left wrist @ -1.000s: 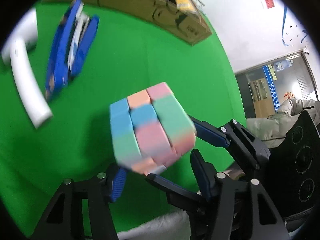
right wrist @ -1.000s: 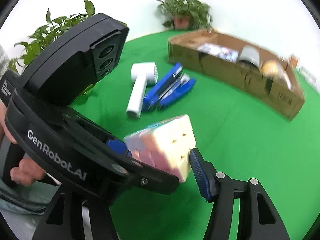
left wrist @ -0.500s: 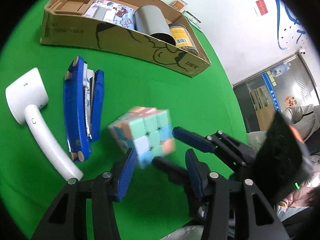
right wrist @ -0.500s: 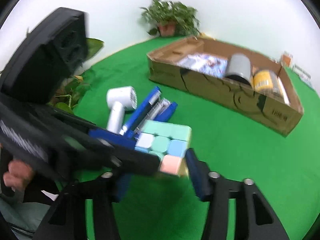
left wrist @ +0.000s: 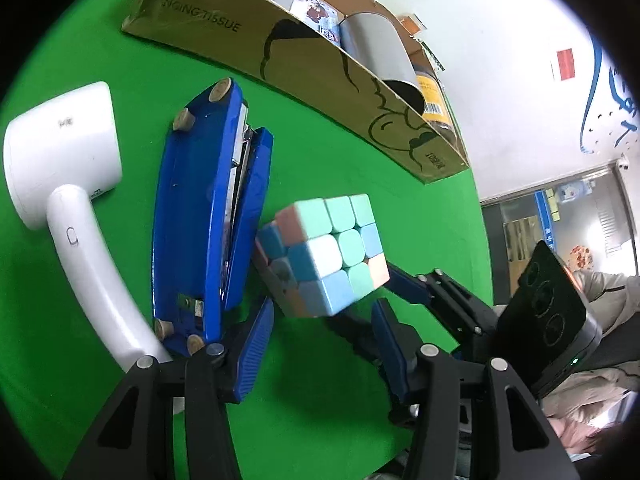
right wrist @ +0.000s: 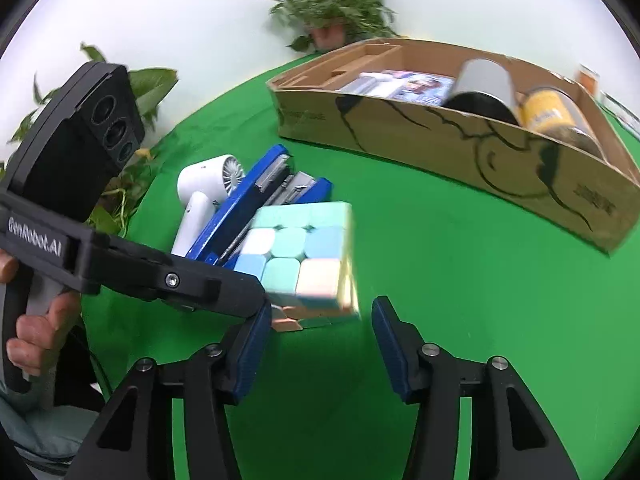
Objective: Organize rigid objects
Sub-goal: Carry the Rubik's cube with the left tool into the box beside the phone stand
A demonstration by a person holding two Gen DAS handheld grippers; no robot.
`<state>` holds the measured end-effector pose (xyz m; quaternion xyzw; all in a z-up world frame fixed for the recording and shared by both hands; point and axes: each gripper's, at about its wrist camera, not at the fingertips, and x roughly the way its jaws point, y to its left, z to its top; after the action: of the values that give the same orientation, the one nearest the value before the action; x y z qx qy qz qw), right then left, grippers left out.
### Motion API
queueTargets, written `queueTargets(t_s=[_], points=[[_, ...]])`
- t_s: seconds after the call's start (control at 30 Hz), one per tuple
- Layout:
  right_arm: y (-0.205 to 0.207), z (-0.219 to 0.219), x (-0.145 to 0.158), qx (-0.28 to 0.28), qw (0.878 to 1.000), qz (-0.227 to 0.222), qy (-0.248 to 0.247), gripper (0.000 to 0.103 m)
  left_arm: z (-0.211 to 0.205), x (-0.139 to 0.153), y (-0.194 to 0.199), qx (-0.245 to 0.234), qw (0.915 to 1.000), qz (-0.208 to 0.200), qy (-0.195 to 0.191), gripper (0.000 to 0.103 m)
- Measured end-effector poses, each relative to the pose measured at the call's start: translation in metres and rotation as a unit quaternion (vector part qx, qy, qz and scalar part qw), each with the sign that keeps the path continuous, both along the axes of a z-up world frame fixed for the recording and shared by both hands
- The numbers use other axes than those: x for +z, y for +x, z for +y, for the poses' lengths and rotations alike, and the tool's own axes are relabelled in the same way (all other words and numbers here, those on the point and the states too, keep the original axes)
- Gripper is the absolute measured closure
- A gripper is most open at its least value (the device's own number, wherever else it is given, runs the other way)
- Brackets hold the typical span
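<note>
The pastel puzzle cube (left wrist: 324,256) sits tilted just beside the blue stapler (left wrist: 200,216), on the stapler's side away from the white hair dryer (left wrist: 68,168). Its nearest edge almost touches the stapler's upper arm. Whether it rests on the green worktop (right wrist: 440,260) or hangs just above it cannot be told. The left hand-held gripper (left wrist: 323,306) points at the cube from the stapler's near end, and its jaws have just been closing. The cube lies at its fingertips, but whether the blue pads press on it cannot be told. The right hand-held gripper (right wrist: 320,305) comes at the cube from the side away from the stapler, and its jaws have just been opening. The cube lies between its tips, with a strip of green showing between the cube and the pad farther from the stapler, so this gripper stands open. A hand (right wrist: 36,332) grips the handle of the left tool, on the near side of the stapler. The dryer lies just beside the stapler, its handle running alongside it. Beyond the stapler's far end stands a low cardboard box (left wrist: 320,76), well apart from it. The box holds a metal can (left wrist: 376,52) on its side, a jar with a yellow label (left wrist: 432,96) and some printed packs.
</note>
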<state>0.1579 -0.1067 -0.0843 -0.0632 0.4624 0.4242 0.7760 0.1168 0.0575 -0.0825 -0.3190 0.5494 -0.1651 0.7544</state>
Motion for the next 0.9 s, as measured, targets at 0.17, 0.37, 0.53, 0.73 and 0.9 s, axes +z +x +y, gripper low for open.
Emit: queueTargets(t_s=[0.17, 0.37, 0.53, 0.73, 0.9], points=[[-0.013, 0.005, 0.003, 0.034, 0.999, 0.005, 0.005, 0.049, 0.004, 0.0, -0.002, -0.003, 1.0, 0.002, -0.006, 0.053], [0.001, 0.003, 0.0, 0.016, 1.0, -0.008, -0.005, 0.048, 0.004, 0.003, 0.005, -0.002, 1.0, -0.007, 0.004, 0.053], [0.002, 0.022, -0.005, 0.025, 0.999, -0.02, -0.019, 0.05, 0.0, 0.006, 0.015, 0.0, 0.9996, -0.015, 0.022, 0.054], [-0.005, 0.024, 0.0, 0.008, 0.999, -0.04, -0.024, 0.051, -0.007, 0.011, 0.014, -0.015, 0.9982, -0.027, 0.052, 0.054], [-0.011, 0.017, 0.019, -0.019, 0.998, -0.059, -0.012, 0.052, -0.02, 0.037, 0.01, -0.024, 0.9944, -0.063, 0.082, 0.054]])
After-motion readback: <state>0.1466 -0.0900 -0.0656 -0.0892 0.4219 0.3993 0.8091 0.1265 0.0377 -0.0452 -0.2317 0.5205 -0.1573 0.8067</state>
